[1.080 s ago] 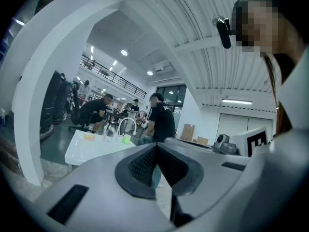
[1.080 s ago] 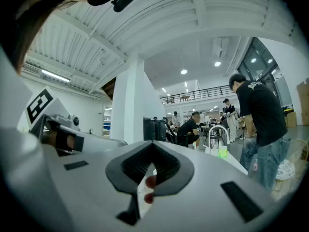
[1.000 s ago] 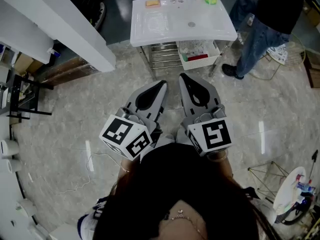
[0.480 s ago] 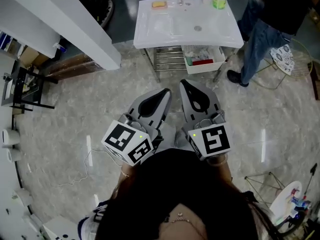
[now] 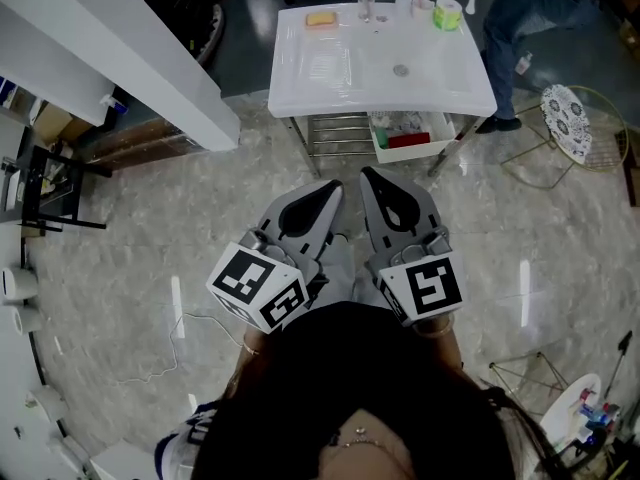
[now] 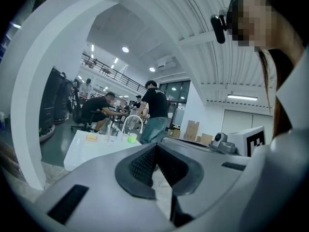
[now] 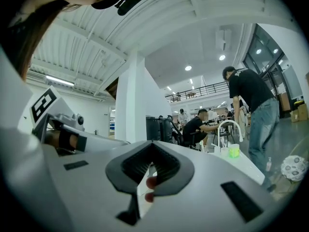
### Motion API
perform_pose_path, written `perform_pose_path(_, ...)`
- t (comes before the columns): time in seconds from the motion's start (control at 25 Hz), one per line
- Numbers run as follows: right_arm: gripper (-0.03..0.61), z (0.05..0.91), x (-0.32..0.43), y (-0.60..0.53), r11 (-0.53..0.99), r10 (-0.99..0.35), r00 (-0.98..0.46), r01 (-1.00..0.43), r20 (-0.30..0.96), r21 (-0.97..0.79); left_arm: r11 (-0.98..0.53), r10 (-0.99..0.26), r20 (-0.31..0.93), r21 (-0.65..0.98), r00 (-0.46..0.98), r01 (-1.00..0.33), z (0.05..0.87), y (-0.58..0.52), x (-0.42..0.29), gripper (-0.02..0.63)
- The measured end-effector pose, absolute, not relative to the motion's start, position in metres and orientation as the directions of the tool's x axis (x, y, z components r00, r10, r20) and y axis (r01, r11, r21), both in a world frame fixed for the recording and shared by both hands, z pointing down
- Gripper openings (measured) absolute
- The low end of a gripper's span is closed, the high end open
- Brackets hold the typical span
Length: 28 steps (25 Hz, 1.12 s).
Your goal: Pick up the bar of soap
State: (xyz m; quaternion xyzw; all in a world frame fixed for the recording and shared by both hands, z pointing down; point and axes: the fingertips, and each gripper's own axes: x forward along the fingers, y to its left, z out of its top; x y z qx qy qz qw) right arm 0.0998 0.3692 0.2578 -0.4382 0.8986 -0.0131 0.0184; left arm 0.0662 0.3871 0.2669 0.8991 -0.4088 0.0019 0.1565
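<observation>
A pale marbled floor (image 5: 150, 218) spreads under both claws, with a slanting white beam (image 5: 120, 63) off to the left of them. Well ahead of the claws stands a white surface (image 5: 330, 68) with a basin sunk into it, set on a metal frame.

The bar of soap (image 5: 321, 18), orange-yellow, lies flat on the far left corner of that surface, well ahead of the left claw (image 5: 328, 188) and a little to its left. It is far from either claw. From the left claw's own view it shows small and distant, up and to the left of the tips.

A curved white tap (image 7: 228, 121) and a green cup (image 5: 447, 13) stand along the far edge, ahead and to the right of the right claw (image 5: 372, 176). A basket (image 5: 420, 150) sits under the surface, the nearest thing ahead of the right claw. A person (image 5: 535, 13) in jeans stands beyond, further right.

The two claws are held side by side, close together, both pointing towards the surface. The left claw's jaws are together with nothing between them; the right claw's jaws are together too, gripping nothing.
</observation>
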Motion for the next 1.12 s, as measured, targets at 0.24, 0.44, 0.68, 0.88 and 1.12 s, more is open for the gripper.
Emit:
perform_pose_path(0.24,0.008,0.253,0.075,0.313,0.599,-0.801,-0.598,-0.801,-0.036,-0.021,-0.643,-0.718,0.117,0.266,0.686,-0.718,0.264,0.331,0.041,-0.001)
perform_pose_path(0.44,0.008,0.243,0.049,0.276,0.594,-0.804,-0.593,-0.805,-0.054,-0.004,-0.654,-0.715,0.094,0.258,0.692,-0.711,0.255,0.291,0.013,0.000)
perform_pose_path(0.68,0.008,0.244,0.020,0.244,0.588,-0.807,-0.588,-0.809,-0.048,0.024,-0.665,-0.708,0.082,0.259,0.702,-0.701,0.256,0.258,-0.014,0.000)
perform_pose_path(0.88,0.008,0.243,0.006,0.231,0.580,-0.813,-0.580,-0.814,-0.039,0.026,-0.669,-0.701,0.082,0.271,0.709,-0.693,0.256,0.243,-0.030,0.000)
perform_pose_path(1.12,0.008,0.246,0.001,0.217,0.584,-0.811,-0.585,-0.811,-0.031,0.014,-0.653,-0.714,0.086,0.274,0.694,-0.706,0.258,0.229,-0.037,0.000)
